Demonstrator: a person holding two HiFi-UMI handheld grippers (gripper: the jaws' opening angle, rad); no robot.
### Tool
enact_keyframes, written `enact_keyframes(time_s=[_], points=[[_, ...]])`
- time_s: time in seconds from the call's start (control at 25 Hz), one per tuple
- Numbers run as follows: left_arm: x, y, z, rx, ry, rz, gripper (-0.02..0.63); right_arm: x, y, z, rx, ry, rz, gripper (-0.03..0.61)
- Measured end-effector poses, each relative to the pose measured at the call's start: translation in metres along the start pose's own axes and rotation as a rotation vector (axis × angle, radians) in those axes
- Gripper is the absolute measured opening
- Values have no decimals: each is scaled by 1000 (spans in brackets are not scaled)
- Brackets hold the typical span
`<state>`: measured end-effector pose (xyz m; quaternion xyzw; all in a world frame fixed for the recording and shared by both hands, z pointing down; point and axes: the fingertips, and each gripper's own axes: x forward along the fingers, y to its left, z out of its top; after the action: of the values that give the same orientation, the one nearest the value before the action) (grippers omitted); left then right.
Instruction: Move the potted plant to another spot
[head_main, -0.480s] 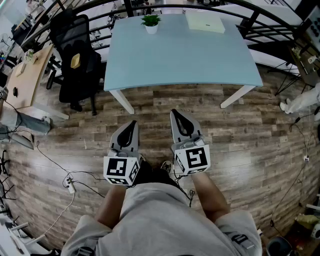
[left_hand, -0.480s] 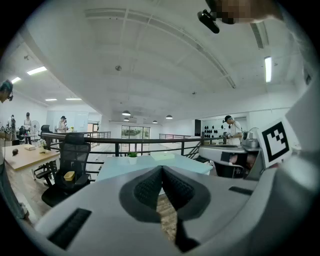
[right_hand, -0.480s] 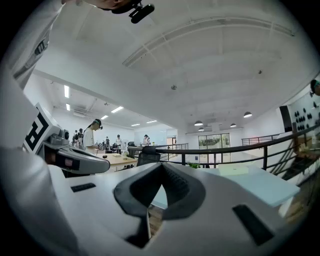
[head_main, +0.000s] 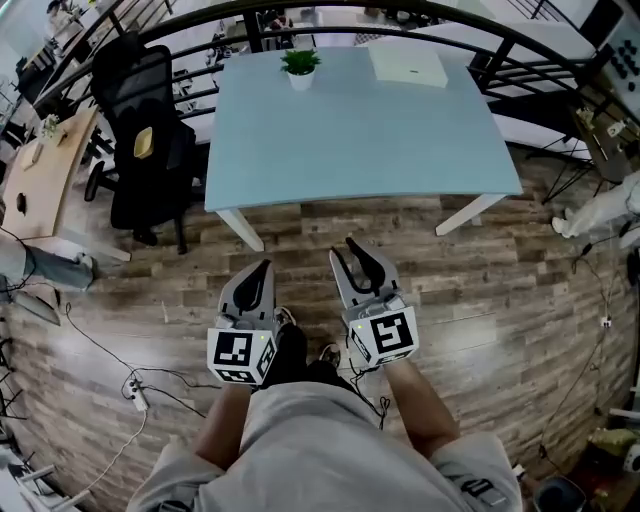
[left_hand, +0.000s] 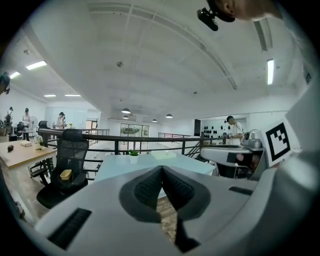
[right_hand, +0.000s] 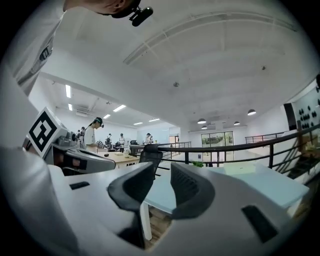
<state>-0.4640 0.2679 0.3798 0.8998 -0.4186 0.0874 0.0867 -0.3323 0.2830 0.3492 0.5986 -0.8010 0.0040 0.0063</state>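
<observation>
A: Left gripper (head_main: 260, 272): jaws together, empty. Right gripper (head_main: 356, 262): jaws slightly apart, empty. Both short of the table's (head_main: 360, 150) near edge.

B: Potted plant (head_main: 300, 66): table's far edge, left of the pale pad (head_main: 407, 64). Advice: step closer, open wider, clamp the pot, not the leaves. Bare tabletop nearer the front edge offers room.

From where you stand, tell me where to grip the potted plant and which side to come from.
Grip the white pot, not the leaves. It stands upright near the far edge of the blue table, and its wall below the foliage should give the jaws firm sides. Come in level from the near side, across the bare tabletop.
</observation>
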Motion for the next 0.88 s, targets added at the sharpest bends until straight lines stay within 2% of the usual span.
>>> enact_keyframes(time_s=[0.12, 0.52, 0.72, 0.88], points=[[28, 19, 0, -23, 3, -31, 12, 30, -6, -10, -15, 43, -4, 112], [116, 101, 41, -22, -29, -139, 12, 133, -22, -6, -62, 113, -47, 181], [152, 125, 49, -34, -26, -168, 12, 164, -37, -8, -51, 135, -69, 207], [186, 125, 49, -42, -9, -184, 12, 183, -68, -14, -32, 151, -82, 221]])
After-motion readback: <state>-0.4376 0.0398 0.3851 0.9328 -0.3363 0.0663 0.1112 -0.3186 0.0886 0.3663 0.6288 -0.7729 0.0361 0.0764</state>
